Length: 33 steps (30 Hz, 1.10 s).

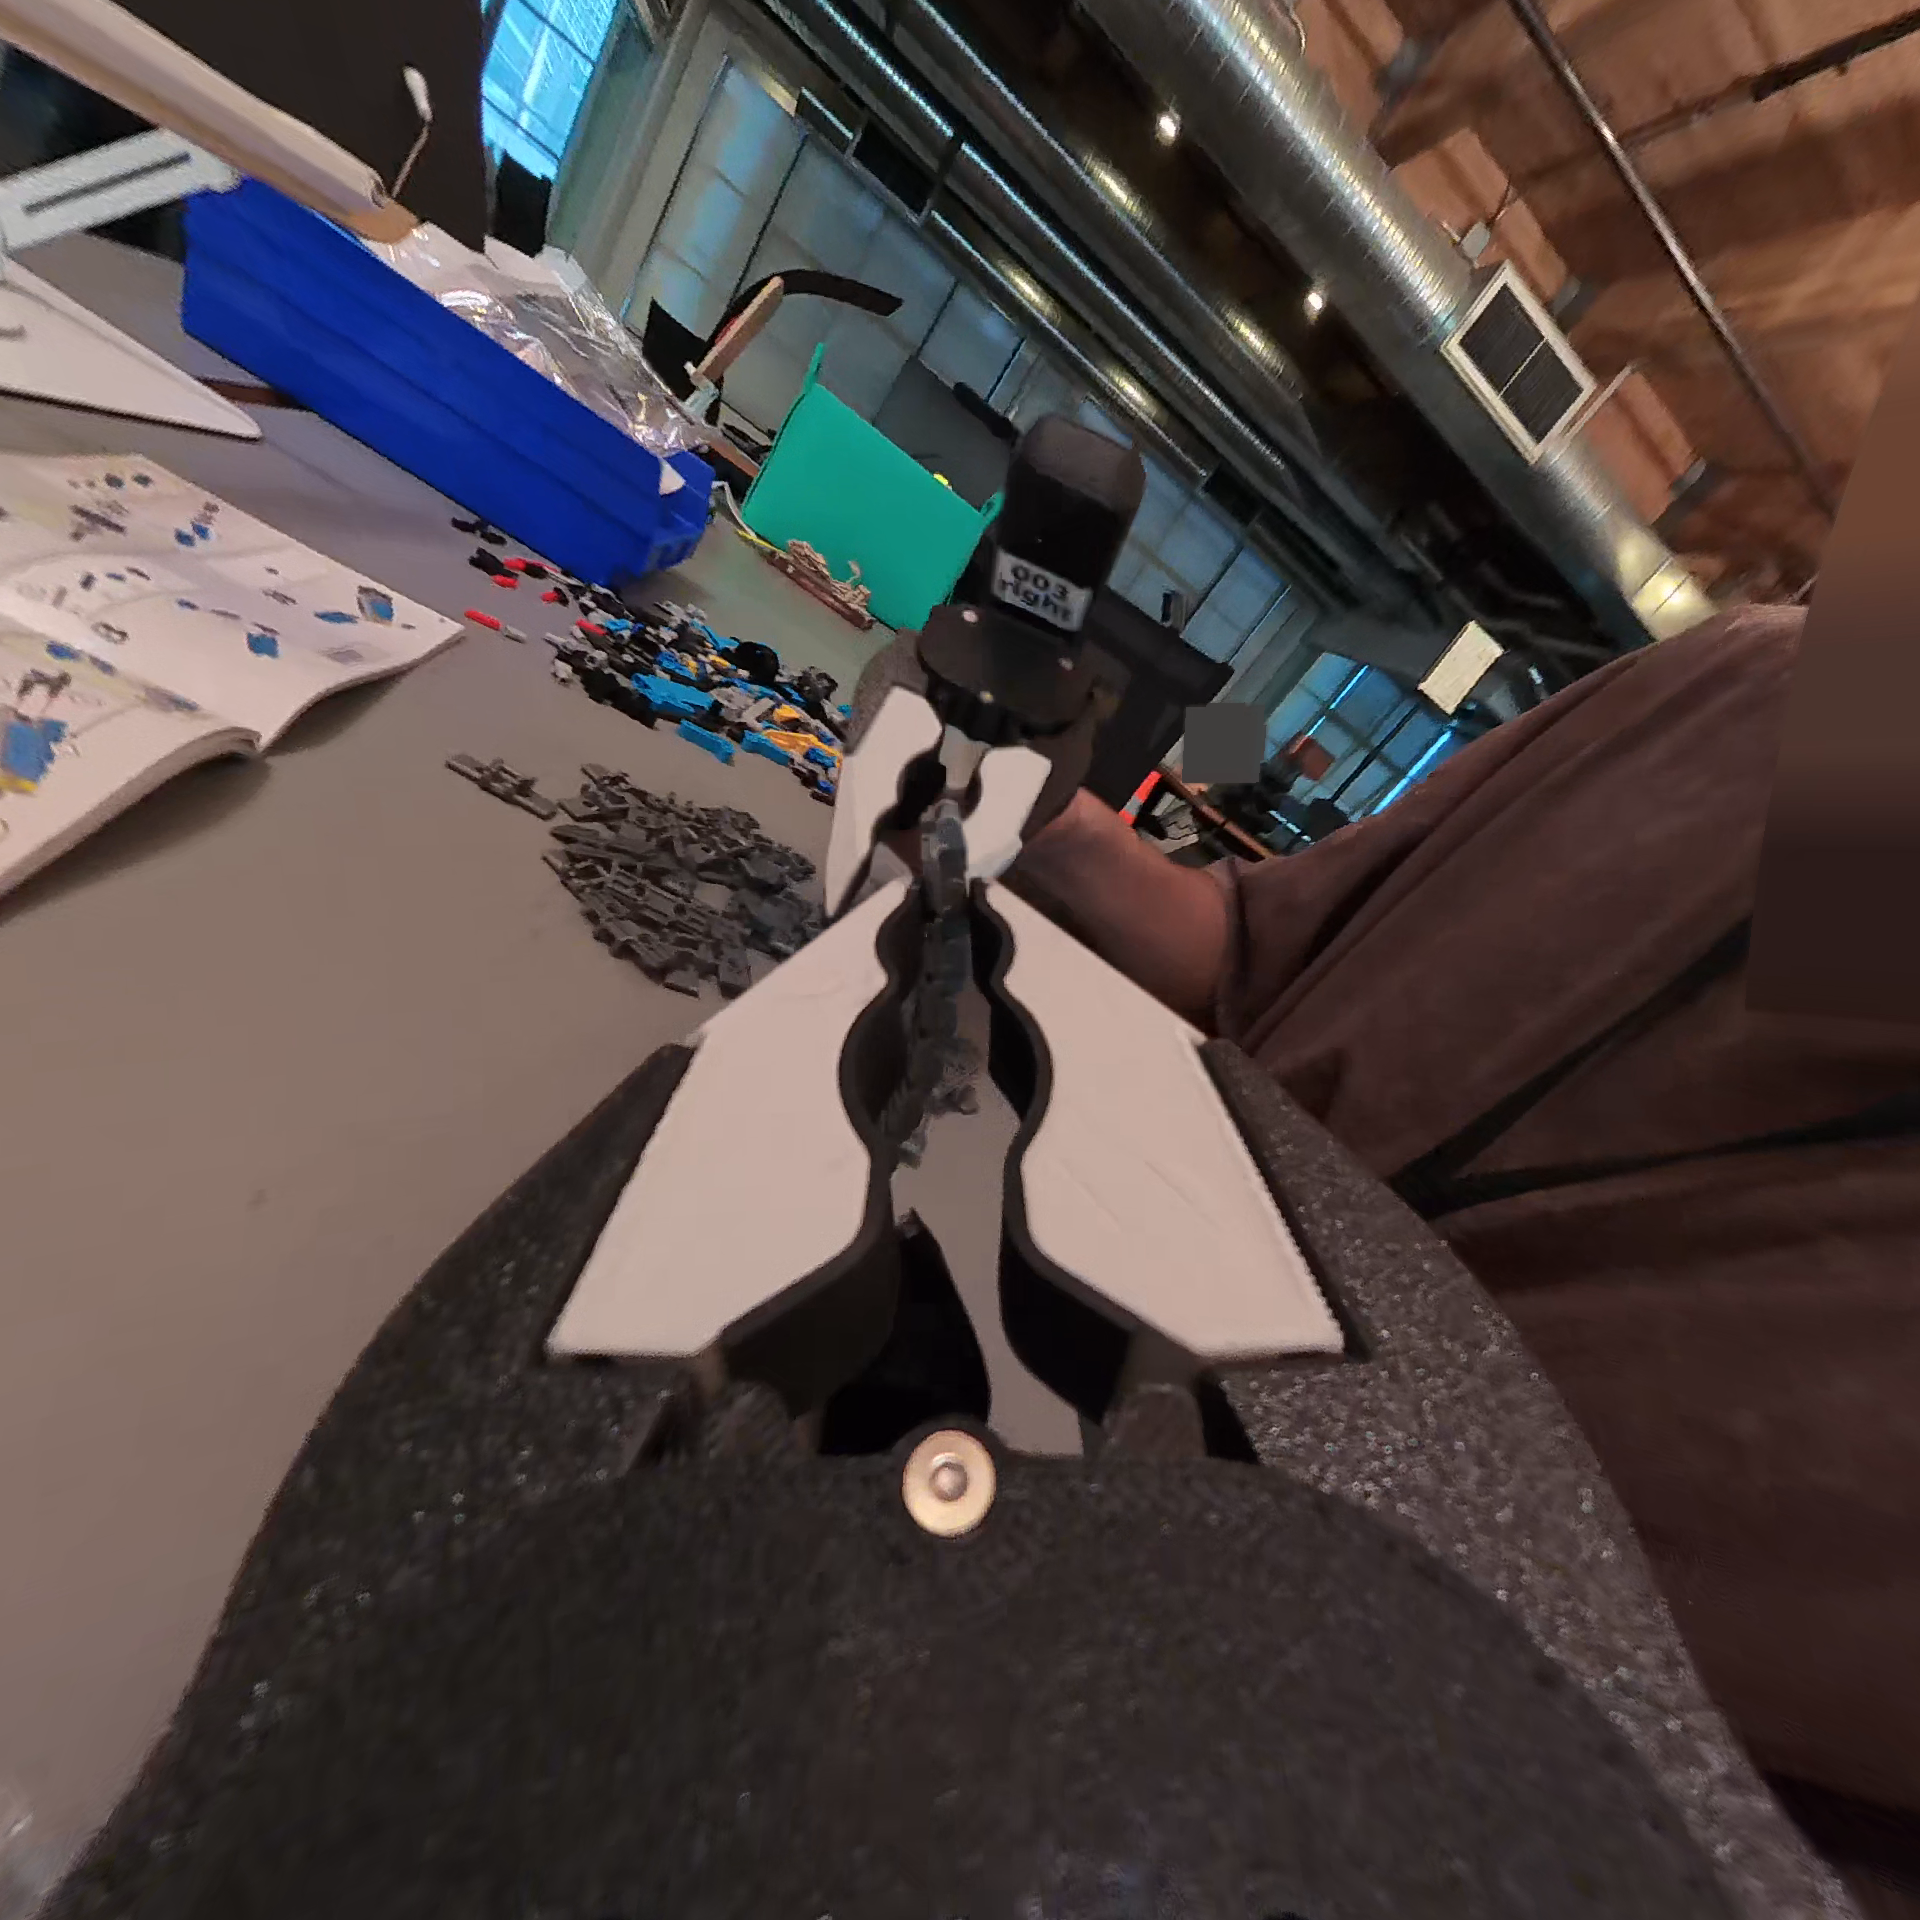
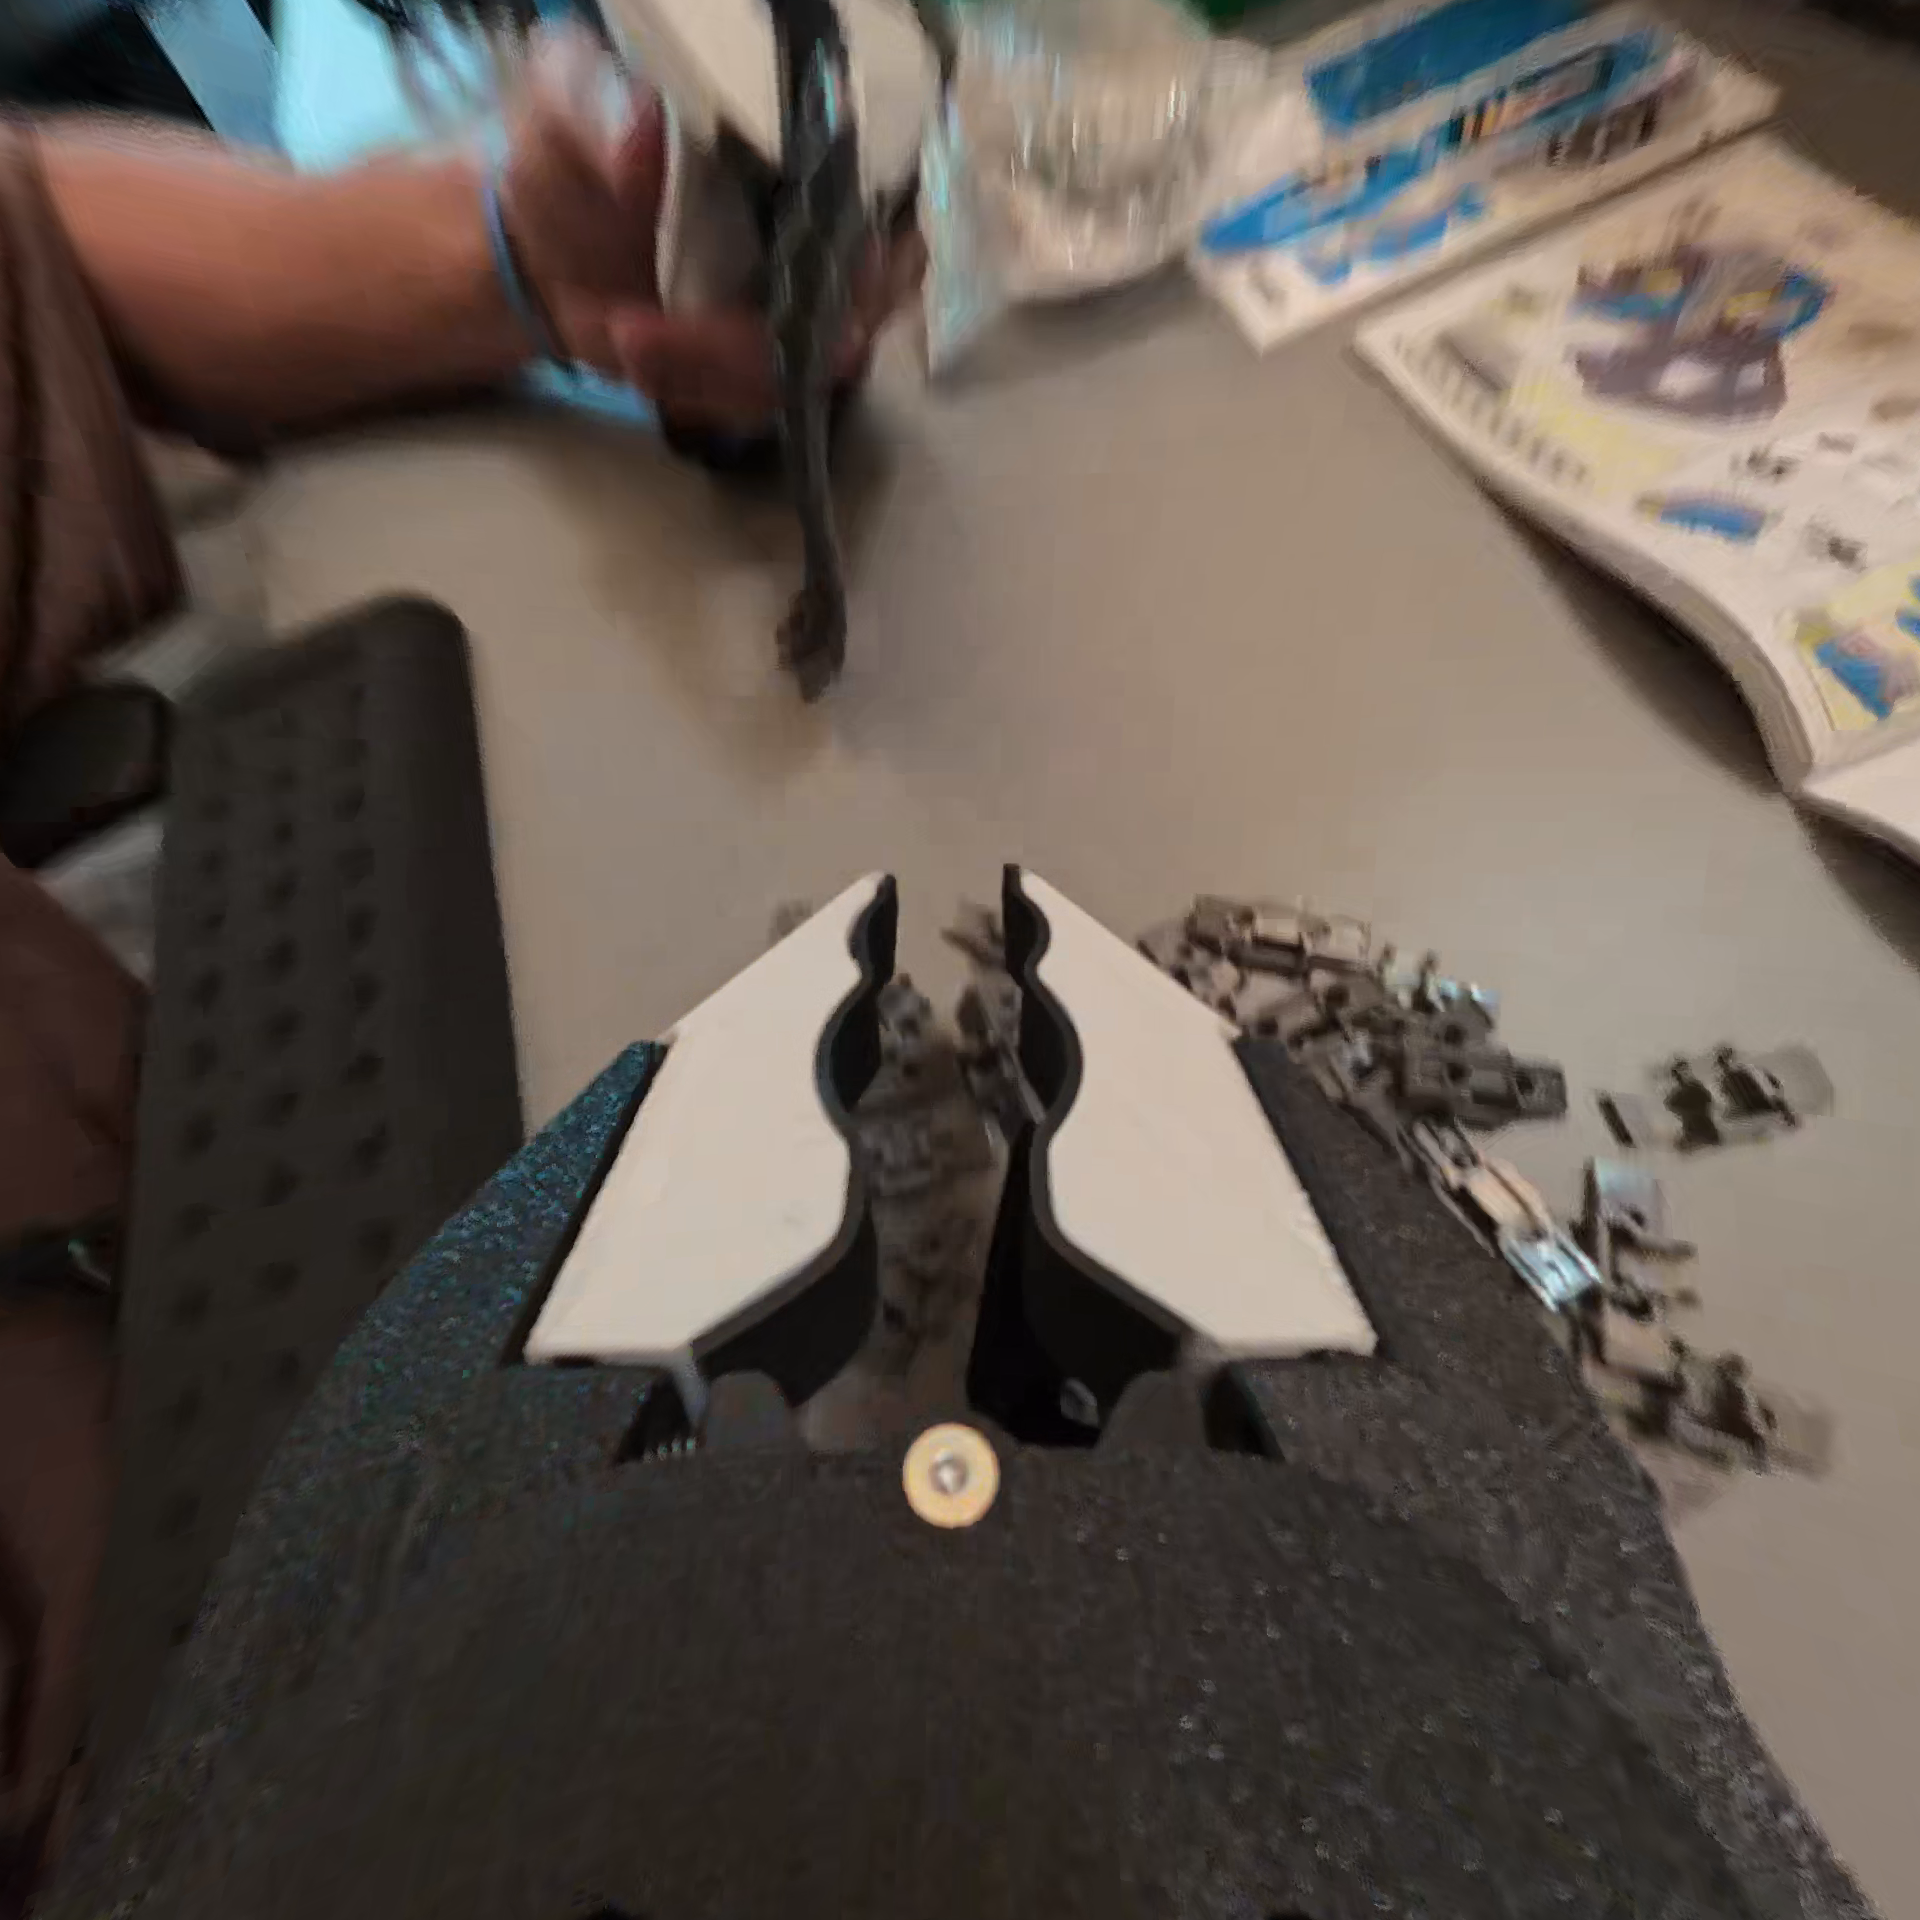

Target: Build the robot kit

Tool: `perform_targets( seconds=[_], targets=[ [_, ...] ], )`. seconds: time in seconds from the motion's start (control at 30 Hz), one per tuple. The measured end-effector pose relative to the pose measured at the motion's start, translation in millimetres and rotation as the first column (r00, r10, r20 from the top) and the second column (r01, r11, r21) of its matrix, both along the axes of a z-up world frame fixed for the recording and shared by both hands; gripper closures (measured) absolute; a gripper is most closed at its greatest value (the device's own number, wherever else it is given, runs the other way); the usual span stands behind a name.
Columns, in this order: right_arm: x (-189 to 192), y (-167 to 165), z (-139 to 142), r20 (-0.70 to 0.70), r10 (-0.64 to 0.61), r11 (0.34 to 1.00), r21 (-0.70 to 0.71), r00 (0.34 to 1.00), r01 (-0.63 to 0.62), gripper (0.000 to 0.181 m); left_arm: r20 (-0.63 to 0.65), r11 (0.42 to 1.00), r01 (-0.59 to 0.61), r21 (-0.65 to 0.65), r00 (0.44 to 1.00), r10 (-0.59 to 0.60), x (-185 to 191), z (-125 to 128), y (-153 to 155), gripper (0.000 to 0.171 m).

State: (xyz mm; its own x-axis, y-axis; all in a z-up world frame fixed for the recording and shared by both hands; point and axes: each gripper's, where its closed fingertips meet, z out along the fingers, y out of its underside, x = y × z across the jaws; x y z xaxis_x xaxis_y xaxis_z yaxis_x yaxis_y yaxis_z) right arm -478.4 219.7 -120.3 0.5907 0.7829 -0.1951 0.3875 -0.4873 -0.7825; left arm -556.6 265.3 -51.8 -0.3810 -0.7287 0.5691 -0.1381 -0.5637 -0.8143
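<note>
My left gripper (image 1: 940,894) is shut on a dark grey chain of track links (image 1: 930,997) that runs between its white fingers. In the right wrist view, which is blurred, the left gripper (image 2: 805,312) holds the chain (image 2: 816,540) hanging down to the grey table. My right gripper (image 2: 951,883) is open with a narrow gap and nothing in it. It hovers over a pile of loose grey links (image 2: 1403,1049). In the left wrist view the right gripper (image 1: 935,831) faces mine, just past the chain's end, with the link pile (image 1: 675,883) to the left.
A heap of blue, black and yellow bricks (image 1: 707,686) lies beyond the links. An open instruction booklet (image 1: 156,644) (image 2: 1714,468) lies on the table. A blue bin (image 1: 416,384), a green bin (image 1: 862,499), a clear bag (image 2: 1081,156) and a black perforated chair part (image 2: 312,935) are around. One gripper's finger ends stand about 12 centimeters off the other's.
</note>
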Motion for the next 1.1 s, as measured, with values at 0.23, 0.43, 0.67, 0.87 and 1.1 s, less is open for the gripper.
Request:
perform_targets(
  seconds=[0.23, 0.43, 0.67, 0.87, 1.1],
  targets=[
    [1.6, -4.3, -24.7, 0.164, -0.032, 0.999, -0.029, 0.986, 0.038, 0.162, 0.019, 0.999, -0.044, 0.025, 0.999, 0.043, 2.3, 0.2, 3.3, 0.165],
    [-0.5, 5.0, -42.5, 0.249, -0.104, 0.992, -0.045, 0.963, 0.119, 0.159, 0.008, 0.998, -0.045, 0.043, 0.999, 0.045, 4.4, -1.6, -1.2, 0.164],
    [-3.0, 11.8, -47.0, 0.256, -0.132, 0.989, -0.032, 0.958, 0.144, 0.165, 0.001, 0.997, -0.038, 0.072, 0.999, 0.038, 6.4, -1.7, -8.5, 0.164],
    [-20.3, 11.9, 8.0, 0.45, 0.048, 0.952, 0.25, 0.892, -0.178, 0.166, -0.09, 1.0, 0.025, 0.003, 0.996, -0.025, 6.7, -9.0, -13.5, 0.165],
    [-48.8, 1.7, 69.9, 0.694, 0.348, 0.764, 0.18, 0.63, -0.62, 0.166, -0.161, 0.949, 0.275, -0.154, 0.941, -0.299, -5.8, -9.9, -48.8, 0.165]
  ],
)
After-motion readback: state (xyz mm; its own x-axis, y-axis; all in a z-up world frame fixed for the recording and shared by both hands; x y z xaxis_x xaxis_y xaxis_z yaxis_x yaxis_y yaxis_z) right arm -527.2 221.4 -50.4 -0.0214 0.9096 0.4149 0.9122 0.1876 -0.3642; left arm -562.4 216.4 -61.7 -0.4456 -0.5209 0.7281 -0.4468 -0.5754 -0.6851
